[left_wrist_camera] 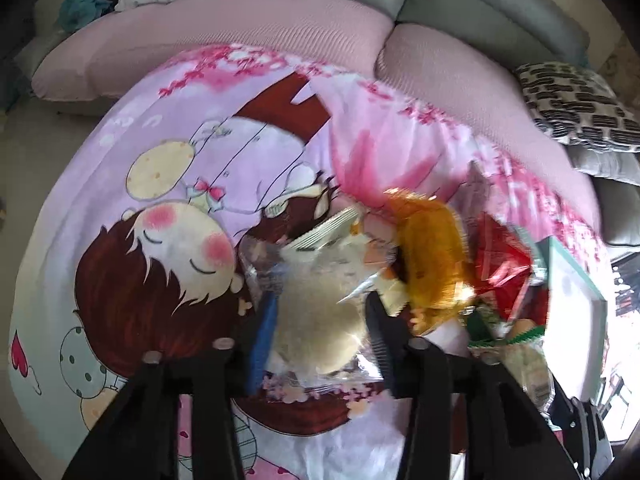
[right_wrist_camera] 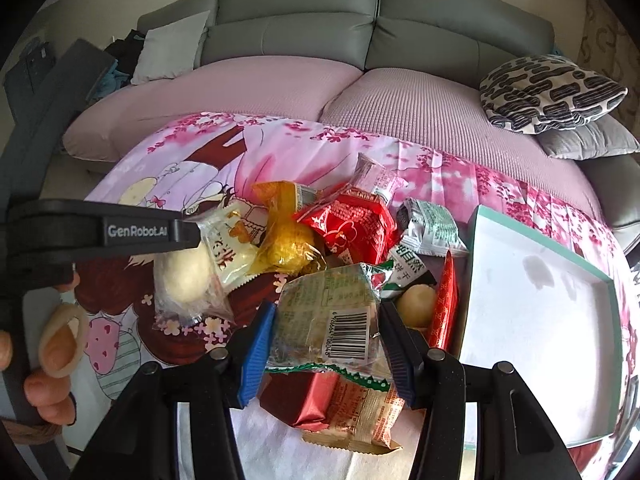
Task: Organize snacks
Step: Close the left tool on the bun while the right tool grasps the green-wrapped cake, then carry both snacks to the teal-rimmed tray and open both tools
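A heap of wrapped snacks lies on a pink cartoon cloth point(right_wrist_camera: 168, 152). My right gripper point(right_wrist_camera: 328, 308) is shut on a green-printed packet with a barcode point(right_wrist_camera: 324, 320), blue pads pressing both its sides above the heap. A pale round pastry in clear wrap point(left_wrist_camera: 320, 312) rests on the cloth between my left gripper's point(left_wrist_camera: 322, 300) fingers, which stand open around it. In the right wrist view that pastry point(right_wrist_camera: 182, 276) lies under the left gripper point(right_wrist_camera: 192, 236). A yellow packet point(right_wrist_camera: 286, 244) and a red packet point(right_wrist_camera: 352, 228) sit mid-heap.
A white box with a teal rim point(right_wrist_camera: 540, 320) stands right of the heap. A red-brown bar point(right_wrist_camera: 304, 400) and an orange-printed packet point(right_wrist_camera: 360, 412) lie under the held packet. Behind are a pink-covered sofa seat point(right_wrist_camera: 280, 88) and a patterned cushion point(right_wrist_camera: 548, 96). A hand point(right_wrist_camera: 56, 344) holds the left gripper.
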Demonstrator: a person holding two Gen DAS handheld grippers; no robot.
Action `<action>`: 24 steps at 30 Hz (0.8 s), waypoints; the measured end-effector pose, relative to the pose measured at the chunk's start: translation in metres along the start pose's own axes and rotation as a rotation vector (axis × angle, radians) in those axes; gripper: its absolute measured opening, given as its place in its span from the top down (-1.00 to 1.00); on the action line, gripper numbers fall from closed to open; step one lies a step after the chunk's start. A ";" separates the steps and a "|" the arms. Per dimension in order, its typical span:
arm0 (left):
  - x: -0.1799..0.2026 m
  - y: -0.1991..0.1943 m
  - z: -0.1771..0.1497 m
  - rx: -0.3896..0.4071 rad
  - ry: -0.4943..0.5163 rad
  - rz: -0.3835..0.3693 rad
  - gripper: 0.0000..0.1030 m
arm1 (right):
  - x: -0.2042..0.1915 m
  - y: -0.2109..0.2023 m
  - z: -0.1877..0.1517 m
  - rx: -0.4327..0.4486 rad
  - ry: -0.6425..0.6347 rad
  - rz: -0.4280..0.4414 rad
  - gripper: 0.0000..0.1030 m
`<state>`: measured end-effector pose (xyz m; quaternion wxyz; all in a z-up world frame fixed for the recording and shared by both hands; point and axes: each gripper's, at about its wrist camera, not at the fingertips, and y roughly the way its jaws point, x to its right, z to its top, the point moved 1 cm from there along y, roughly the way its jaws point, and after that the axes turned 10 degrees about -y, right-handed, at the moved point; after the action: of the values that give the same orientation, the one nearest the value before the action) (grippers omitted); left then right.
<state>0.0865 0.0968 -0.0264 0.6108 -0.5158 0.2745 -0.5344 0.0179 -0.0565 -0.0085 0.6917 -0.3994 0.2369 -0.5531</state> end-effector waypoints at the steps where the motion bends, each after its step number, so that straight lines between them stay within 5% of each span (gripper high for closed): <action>1: -0.002 0.004 0.000 -0.012 -0.006 0.002 -0.19 | 0.000 0.002 -0.001 -0.005 0.002 0.004 -0.07; 10: 0.002 0.021 -0.007 -0.057 0.005 0.052 -0.19 | 0.005 0.015 -0.010 -0.042 0.031 0.031 -0.07; 24: 0.012 -0.017 -0.007 0.054 0.032 0.024 -0.06 | 0.024 -0.011 -0.007 0.026 0.095 0.052 -0.07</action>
<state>0.0769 0.0845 -0.0101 0.6264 -0.4871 0.2757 -0.5425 0.0122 -0.0819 -0.0007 0.6990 -0.3571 0.2726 -0.5563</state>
